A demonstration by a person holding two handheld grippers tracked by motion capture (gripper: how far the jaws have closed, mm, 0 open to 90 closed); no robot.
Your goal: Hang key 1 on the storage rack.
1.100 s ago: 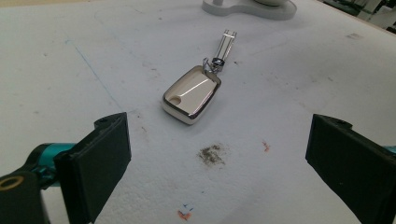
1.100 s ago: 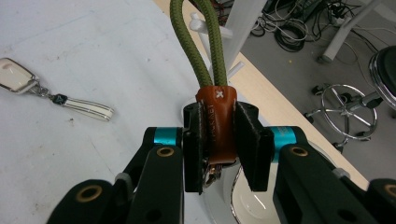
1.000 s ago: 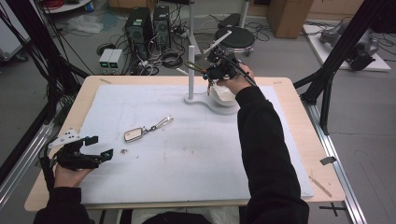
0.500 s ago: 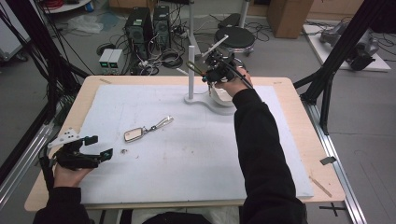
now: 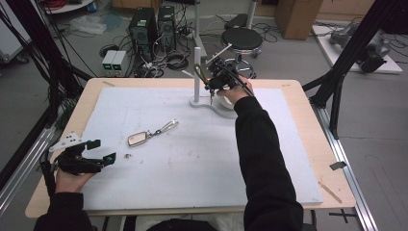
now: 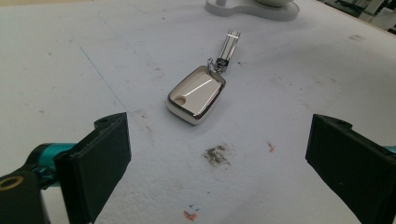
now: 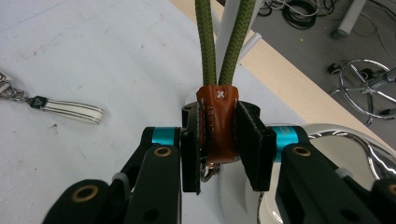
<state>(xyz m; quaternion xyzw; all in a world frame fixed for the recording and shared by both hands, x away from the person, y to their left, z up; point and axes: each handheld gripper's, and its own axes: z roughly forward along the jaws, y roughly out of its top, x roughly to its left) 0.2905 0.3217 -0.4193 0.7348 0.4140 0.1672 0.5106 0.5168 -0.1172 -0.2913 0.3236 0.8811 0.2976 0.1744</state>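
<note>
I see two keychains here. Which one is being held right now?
The green-cord keychain with the brown leather tab, clamped in the right gripper beside the white stand. The silver keychain lies loose on the table, before the open left gripper.

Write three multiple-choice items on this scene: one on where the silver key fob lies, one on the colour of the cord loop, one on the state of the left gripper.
1. Where does the silver key fob lie?
A. on the white mat, ahead of the left gripper
B. hanging on the white stand
C. on the floor

2. What colour is the cord loop above the brown leather tab?
A. red
B. olive green
C. blue

3. How does the left gripper stand?
A. shut on the fob
B. shut on nothing
C. open, holding nothing

Answers: 1 A, it lies flat on the mat beyond the jaws. 2 B, the braid is green. 3 C, the jaws stand wide apart.
</note>
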